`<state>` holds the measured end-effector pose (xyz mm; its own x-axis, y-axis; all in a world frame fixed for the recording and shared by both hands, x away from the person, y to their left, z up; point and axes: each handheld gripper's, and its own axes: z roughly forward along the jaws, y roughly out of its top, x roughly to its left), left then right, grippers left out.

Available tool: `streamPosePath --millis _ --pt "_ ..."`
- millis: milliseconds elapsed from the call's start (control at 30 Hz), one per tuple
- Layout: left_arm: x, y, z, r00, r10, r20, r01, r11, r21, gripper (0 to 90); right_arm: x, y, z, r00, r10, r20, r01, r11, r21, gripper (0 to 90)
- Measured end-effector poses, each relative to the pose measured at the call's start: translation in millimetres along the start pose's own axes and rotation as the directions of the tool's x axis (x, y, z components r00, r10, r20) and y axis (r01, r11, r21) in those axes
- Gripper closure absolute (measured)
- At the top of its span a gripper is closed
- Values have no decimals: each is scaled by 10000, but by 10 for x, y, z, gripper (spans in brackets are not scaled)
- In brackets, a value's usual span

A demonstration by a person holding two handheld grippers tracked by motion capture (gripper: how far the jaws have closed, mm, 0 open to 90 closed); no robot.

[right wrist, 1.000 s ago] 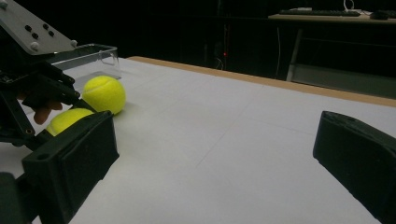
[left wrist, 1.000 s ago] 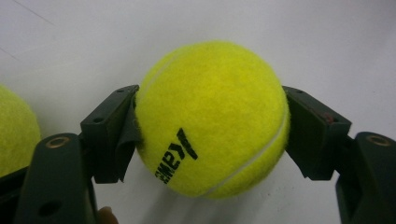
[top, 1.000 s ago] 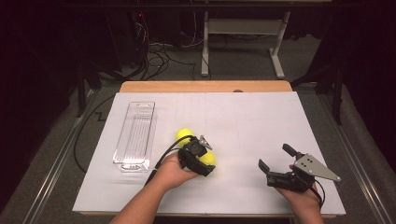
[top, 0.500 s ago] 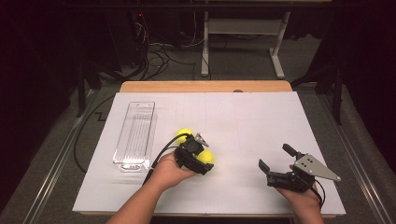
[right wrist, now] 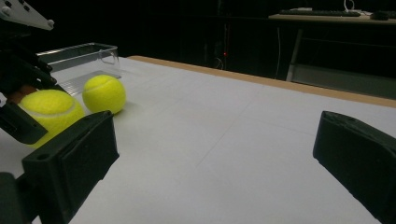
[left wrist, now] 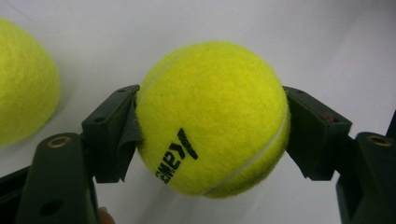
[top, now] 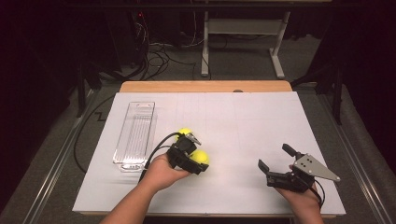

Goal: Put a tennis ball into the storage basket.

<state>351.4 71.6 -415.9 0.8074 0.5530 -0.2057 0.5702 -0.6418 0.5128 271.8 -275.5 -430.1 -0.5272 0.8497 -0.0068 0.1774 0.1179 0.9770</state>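
Observation:
A yellow tennis ball (left wrist: 212, 116) with black lettering sits pinched between both pads of my left gripper (left wrist: 210, 140), which is shut on it just above the white sheet. From above, that ball (top: 201, 157) shows at the left gripper (top: 195, 162), left of the table's centre. A second tennis ball (top: 185, 132) rests on the sheet just beyond, apart from the jaws (left wrist: 23, 79). My right gripper (top: 276, 163) stands open at the front right, nothing between its jaws (right wrist: 215, 163). It looks toward both balls (right wrist: 103, 93).
A clear plastic tray (top: 135, 135) lies lengthwise at the left of the white sheet (top: 243, 126), close behind the balls. A wooden table edge (top: 205, 86) runs along the back. A black cable (top: 159, 144) trails from the left gripper.
The left hand and its gripper have shifted slightly toward the near edge around the nearer ball. The right gripper has stayed put and open.

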Motion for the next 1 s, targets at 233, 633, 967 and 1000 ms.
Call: streamPosePath --millis 233,633,967,1000 --pt "2 -80 -89 9999 -144 40 144 9998 -120 269 5 1 1 10000 -49 -13 49 10000 6 3" --pt "52 -208 -198 9993 -338 -170 343 9990 274 269 15 -1 21 9999 -102 -56 103 9999 32 3" --pt "-34 -257 -228 9995 -34 -323 70 9936 1127 268 9 2 10 10000 -12 0 12 10000 -29 3" --pt "-48 -261 -232 9995 -8 -319 47 9928 1197 268 9 2 10 10000 -45 -19 45 10000 -24 3"
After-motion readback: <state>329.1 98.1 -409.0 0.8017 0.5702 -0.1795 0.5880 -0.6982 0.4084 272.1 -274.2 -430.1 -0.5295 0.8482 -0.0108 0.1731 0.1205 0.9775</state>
